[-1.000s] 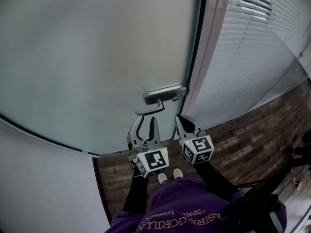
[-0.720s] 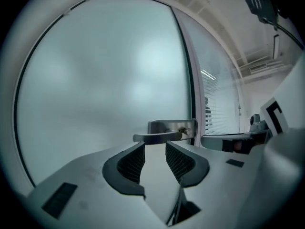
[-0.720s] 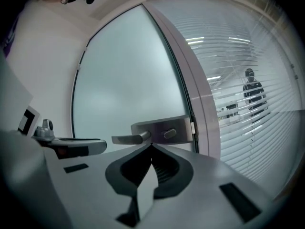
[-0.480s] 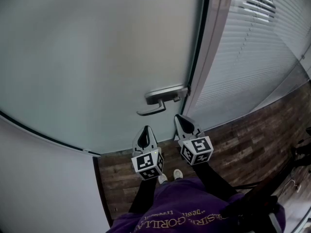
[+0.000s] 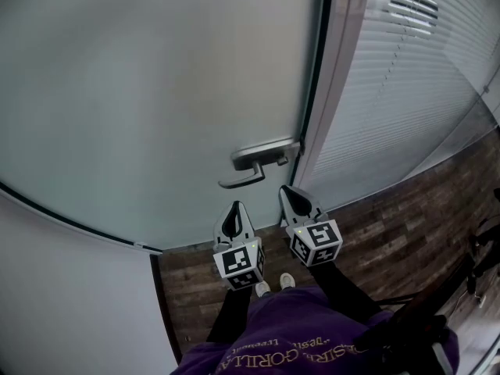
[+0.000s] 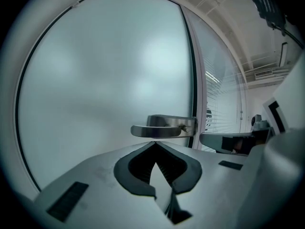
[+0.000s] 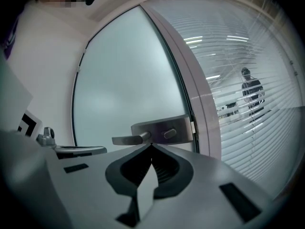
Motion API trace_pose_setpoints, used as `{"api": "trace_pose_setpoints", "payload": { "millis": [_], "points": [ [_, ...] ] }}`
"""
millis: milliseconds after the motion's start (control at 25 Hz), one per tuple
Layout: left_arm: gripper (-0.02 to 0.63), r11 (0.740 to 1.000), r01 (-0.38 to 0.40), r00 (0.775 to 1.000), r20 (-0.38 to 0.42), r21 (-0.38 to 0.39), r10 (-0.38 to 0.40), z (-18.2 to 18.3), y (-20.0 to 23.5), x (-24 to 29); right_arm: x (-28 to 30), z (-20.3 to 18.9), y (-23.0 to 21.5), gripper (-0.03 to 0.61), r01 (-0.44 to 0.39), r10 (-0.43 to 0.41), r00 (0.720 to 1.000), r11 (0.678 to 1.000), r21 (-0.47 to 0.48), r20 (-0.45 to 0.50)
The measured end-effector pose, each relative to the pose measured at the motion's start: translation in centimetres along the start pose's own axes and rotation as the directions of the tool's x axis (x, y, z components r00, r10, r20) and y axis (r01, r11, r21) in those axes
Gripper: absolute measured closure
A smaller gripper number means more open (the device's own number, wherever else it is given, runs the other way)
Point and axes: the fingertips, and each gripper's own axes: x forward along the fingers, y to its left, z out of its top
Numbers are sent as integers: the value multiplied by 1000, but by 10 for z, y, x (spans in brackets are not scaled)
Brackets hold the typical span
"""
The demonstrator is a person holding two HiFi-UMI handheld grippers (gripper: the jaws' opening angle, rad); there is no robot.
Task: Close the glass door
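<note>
Both tongs clenched, nothing in them. The left tongs (image 5: 237,208) have tips pressed together, and the left gripper view shows only an empty gap behind the tips. The right tongs (image 5: 287,192) are the same, shut on nothing. They sit side by side, near each other but not touching.

The frosted pale-green glass door (image 5: 156,92) fills the space ahead of both tongs. Its brushed-metal lever handle (image 5: 254,166) is just above and ahead of the left tips, apart from them, and slightly left of the right tips. The pale door frame (image 5: 337,92) stands right of the right tongs, with a dark seam between it and the door edge. The white slatted blinds (image 5: 414,76) are further right, behind glass. The dark wood plank floor (image 5: 391,225) lies below.

The door looks at or almost at the frame. I cannot tell if it is latched.

Risks:
- Shut tips can't take the lever, so the tongs need releasing first or they just bump it.
- A bump on the lever from below could draw the latch back, and the door may drift open.
- Pushing on the smooth glass with narrow clenched tips risks a slip sideways.
- The right tongs are near the seam and could get pinched if the door swings.
</note>
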Motion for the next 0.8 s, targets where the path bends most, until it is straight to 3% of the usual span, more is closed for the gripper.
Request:
{"api": "trace_pose_setpoints", "payload": {
  "millis": [800],
  "points": [
    [614,1000,6,1000,10,19,-6,5,-5,-4,-1,1,-1,588,-6,6,1000,1000,-15,0]
  ]
}}
